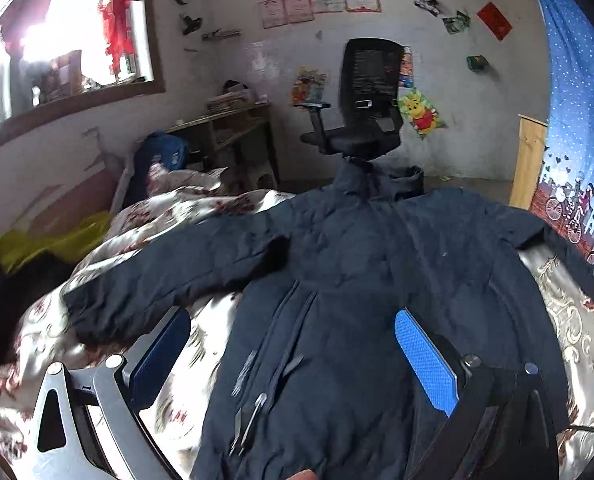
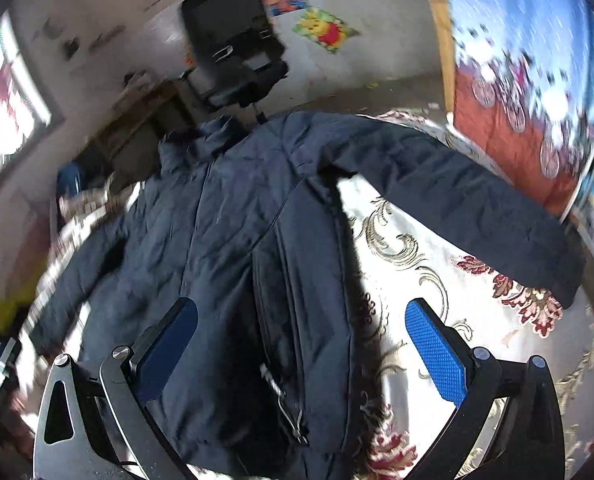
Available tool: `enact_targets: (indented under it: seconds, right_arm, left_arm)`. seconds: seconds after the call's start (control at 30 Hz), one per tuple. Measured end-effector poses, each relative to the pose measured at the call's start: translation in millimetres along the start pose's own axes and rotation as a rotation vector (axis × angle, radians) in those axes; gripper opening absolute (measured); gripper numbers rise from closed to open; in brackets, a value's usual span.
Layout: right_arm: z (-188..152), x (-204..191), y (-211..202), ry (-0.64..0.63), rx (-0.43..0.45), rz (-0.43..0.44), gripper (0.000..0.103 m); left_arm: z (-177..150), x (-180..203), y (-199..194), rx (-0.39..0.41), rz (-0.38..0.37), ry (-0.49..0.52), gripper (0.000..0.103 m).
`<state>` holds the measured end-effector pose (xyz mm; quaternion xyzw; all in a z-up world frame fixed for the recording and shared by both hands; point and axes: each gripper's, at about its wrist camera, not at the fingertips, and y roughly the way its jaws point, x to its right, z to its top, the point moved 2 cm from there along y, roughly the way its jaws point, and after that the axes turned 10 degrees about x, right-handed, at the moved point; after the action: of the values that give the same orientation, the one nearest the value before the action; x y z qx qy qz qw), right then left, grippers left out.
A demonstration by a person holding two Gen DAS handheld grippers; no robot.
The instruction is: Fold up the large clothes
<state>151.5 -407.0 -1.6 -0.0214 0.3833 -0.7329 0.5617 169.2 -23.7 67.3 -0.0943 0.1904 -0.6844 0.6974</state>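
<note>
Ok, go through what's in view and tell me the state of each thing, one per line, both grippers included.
Jacket: spread flat on the bed, front up, both sleeves out to the sides, not folded.
Jacket zipper: undone at the hem, pulls lying loose.
Bedspread: lying under the jacket, rumpled toward the wall.
Left gripper: open, above the jacket's lower half, holding nothing.
Right gripper: open, above the jacket's side edge, holding nothing.
Office chair: upright, unoccupied.

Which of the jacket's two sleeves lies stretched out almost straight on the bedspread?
The sleeve on the right-hand side, toward the blue curtain; it runs out nearly straight, while the other sleeve lies bent and rumpled.
</note>
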Motion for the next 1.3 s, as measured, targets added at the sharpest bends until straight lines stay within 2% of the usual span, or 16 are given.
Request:
enact_targets:
  seconds: [0.1, 0.23, 0.27, 0.43, 0.57, 0.7, 0.8, 0.87, 0.97, 1.07, 1.13, 1.3]
  right_arm:
    - [-1.5, 26.2, 10.9, 0.179, 0.083, -0.014, 0.102]
    - [-17.2, 63.5, 35.5, 0.478, 0.19, 0.035, 0.102]
    - [-22.3, 68.5, 41.4, 0.508, 0.206, 0.033, 0.102]
    - [-31.4, 90.3, 87.1, 0.564, 0.201, -0.027, 0.102]
    - [-25.8, 110.9, 95.8, 0.631, 0.289, -0.093, 0.102]
    - [-9.6, 124.2, 100.2, 0.626, 0.346, -0.166, 0.098]
    - [8.1, 132.9, 102.5, 0.594, 0.362, -0.205, 0.075]
    - [17.8, 141.2, 104.8, 0.565, 0.356, -0.259, 0.046]
    - [24.0, 160.3, 91.4, 0.52, 0.364, -0.297, 0.025]
    - [35.4, 171.2, 82.2, 0.443, 0.386, -0.34, 0.012]
    - [43.9, 171.5, 77.0, 0.395, 0.398, -0.354, 0.01]
    - [72.8, 151.1, 63.7, 0.253, 0.467, -0.375, 0.006]
  left_arm:
    - [14.9, 19.4, 26.6, -0.02, -0.014, 0.022, 0.103]
    - [30.2, 51.7, 64.5, -0.036, -0.027, 0.034, 0.103]
    - [33.5, 62.0, 75.5, -0.038, -0.027, 0.038, 0.103]
    - [40.7, 108.7, 117.2, -0.041, -0.07, 0.029, 0.103]
    - [38.3, 164.3, 154.5, -0.065, -0.141, 0.05, 0.103]
    - [30.6, 222.2, 186.7, -0.093, -0.214, 0.075, 0.103]
    - [22.3, 263.9, 208.4, -0.14, -0.259, 0.104, 0.103]
    - [16.6, 284.1, 220.9, -0.155, -0.264, 0.13, 0.103]
    - [5.1, 310.1, 239.8, -0.182, -0.278, 0.147, 0.103]
    - [-6.4, 325.5, 258.7, -0.237, -0.282, 0.158, 0.103]
    - [-15.3, 332.6, 271.8, -0.286, -0.298, 0.145, 0.103]
    - [-20.3, 328.3, 281.5, -0.317, -0.322, 0.082, 0.103]
